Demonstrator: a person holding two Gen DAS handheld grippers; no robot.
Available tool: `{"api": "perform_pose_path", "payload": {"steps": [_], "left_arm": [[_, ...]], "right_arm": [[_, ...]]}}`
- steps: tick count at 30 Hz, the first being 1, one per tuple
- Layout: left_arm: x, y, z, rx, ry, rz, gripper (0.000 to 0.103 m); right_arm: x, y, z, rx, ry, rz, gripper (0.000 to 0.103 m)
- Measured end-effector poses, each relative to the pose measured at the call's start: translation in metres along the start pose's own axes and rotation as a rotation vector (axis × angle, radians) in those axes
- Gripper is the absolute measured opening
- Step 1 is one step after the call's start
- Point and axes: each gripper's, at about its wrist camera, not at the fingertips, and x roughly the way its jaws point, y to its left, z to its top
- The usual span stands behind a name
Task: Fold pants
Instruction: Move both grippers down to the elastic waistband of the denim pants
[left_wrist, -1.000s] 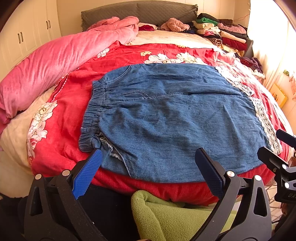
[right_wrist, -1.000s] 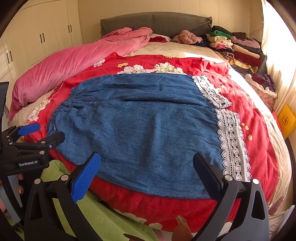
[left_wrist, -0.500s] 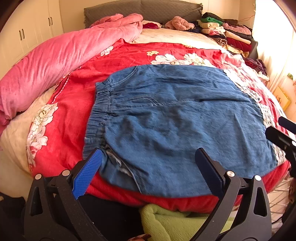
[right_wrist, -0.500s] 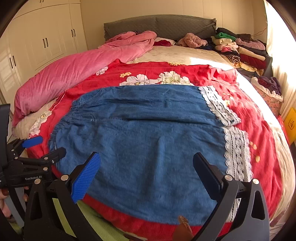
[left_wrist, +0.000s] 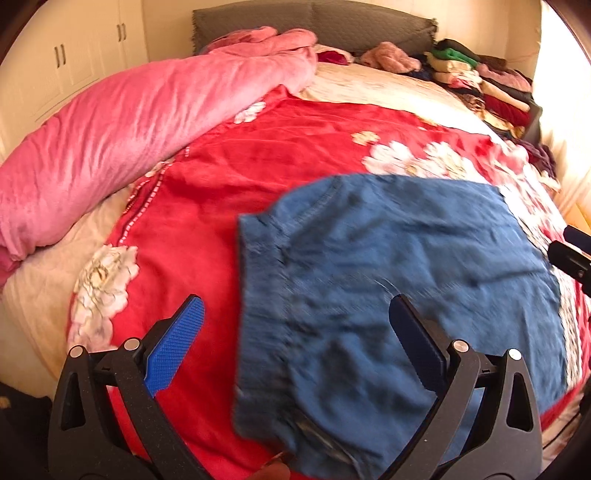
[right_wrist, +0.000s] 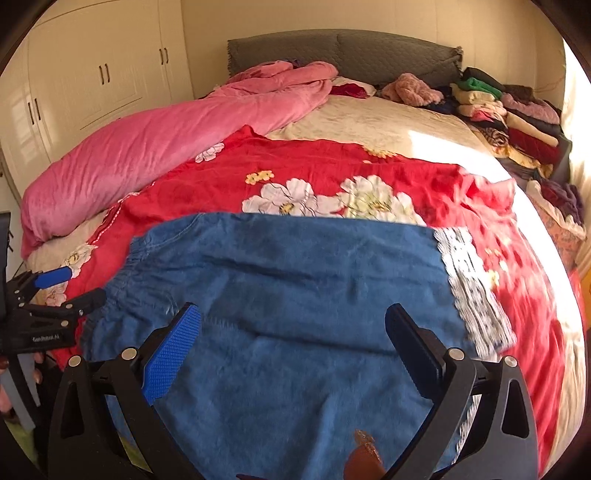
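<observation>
Blue denim pants (left_wrist: 399, 280) with white lace hems (right_wrist: 476, 295) lie spread flat on a red floral blanket (left_wrist: 229, 192), waistband to the left. My left gripper (left_wrist: 295, 343) hovers open over the elastic waistband end (left_wrist: 258, 295), its left finger above the red blanket. Above the middle of the denim (right_wrist: 295, 295), my right gripper (right_wrist: 293, 349) is open too, with nothing between its fingers. The left gripper (right_wrist: 55, 295) also shows at the left edge of the right wrist view. Motion blur softens both views.
A rolled pink quilt (left_wrist: 122, 147) lies along the bed's left side. Stacks of folded clothes (right_wrist: 509, 118) sit at the far right by the grey headboard (right_wrist: 332, 51). White wardrobe doors (right_wrist: 92, 81) stand at the left. A person's hand (right_wrist: 7, 387) holds the left gripper.
Both grippers have moved forward over the bed, from its near edge to above the pants. The left one has shifted toward the waistband. Both stay open.
</observation>
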Motion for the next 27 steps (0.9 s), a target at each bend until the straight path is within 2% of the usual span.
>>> {"api": "perform_pose_path", "payload": {"steps": [8,12,17,22,27], "left_arm": [[0.040,0.027,0.029,-0.013,0.039,0.001,0.094],[0.062,0.037,0.041,-0.025,0.070,-0.011,0.094],[0.093,0.046,0.051,-0.026,0.120,-0.004,0.094],[0.117,0.045,0.056,-0.016,0.154,-0.046,0.094],[0.125,0.043,0.057,0.006,0.129,-0.084,0.093]], "right_arm": [[0.056,0.012,0.041,-0.099,0.029,0.027,0.099],[0.081,0.025,0.053,-0.191,0.042,0.036,0.099],[0.115,0.032,0.065,-0.223,0.088,0.066,0.099],[0.148,0.037,0.077,-0.254,0.129,0.076,0.099],[0.177,0.044,0.087,-0.298,0.164,0.083,0.099]]}}
